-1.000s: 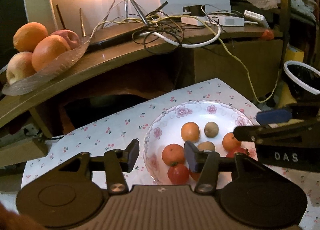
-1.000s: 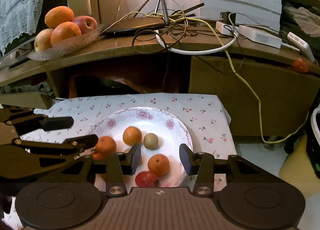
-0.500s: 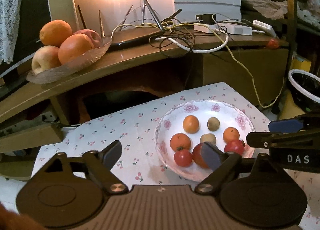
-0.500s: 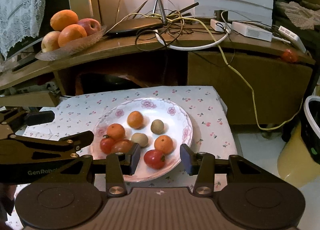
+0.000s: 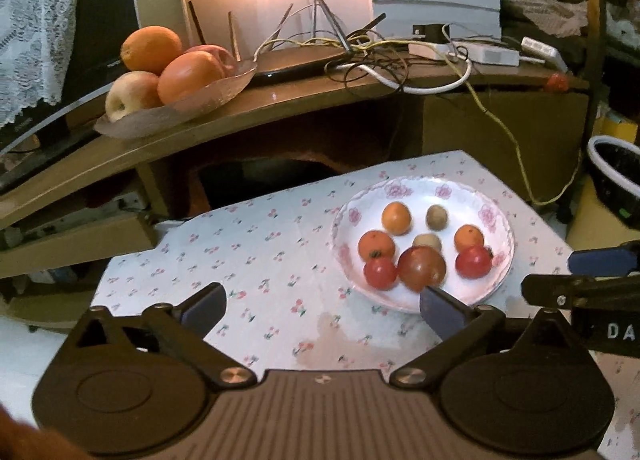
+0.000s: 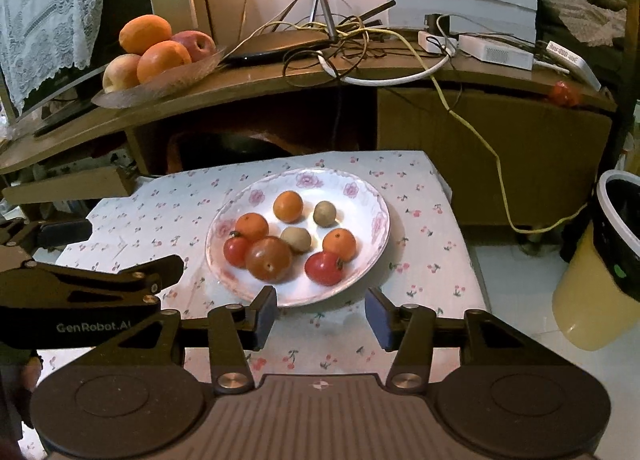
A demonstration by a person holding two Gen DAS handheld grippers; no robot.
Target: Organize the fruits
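Eight fruits lie on the plate (image 6: 376, 219); both grippers' jaws opening, empty.

On the surface (image 6: 168, 211) sits the plate (image 6: 372, 195), 8 fruits (image 6: 268, 258) inside. Behind it, up on the shelf (image 6: 260, 79), a fruit dish (image 6: 176, 77) at left, tangled cables (image 6: 352, 35) to its right. A bin (image 6: 612, 227) stands far right.

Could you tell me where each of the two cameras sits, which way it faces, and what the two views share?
Left wrist: on the left gripper, angled down at the floral plate from its left; own fingers opening, empty; right gripper at the edge.
Right wrist: on the right gripper, facing the plate squarely; fingers opening, empty; left gripper intrudes.
Shared: plate of fruit, glass fruit dish, wooden shelf.
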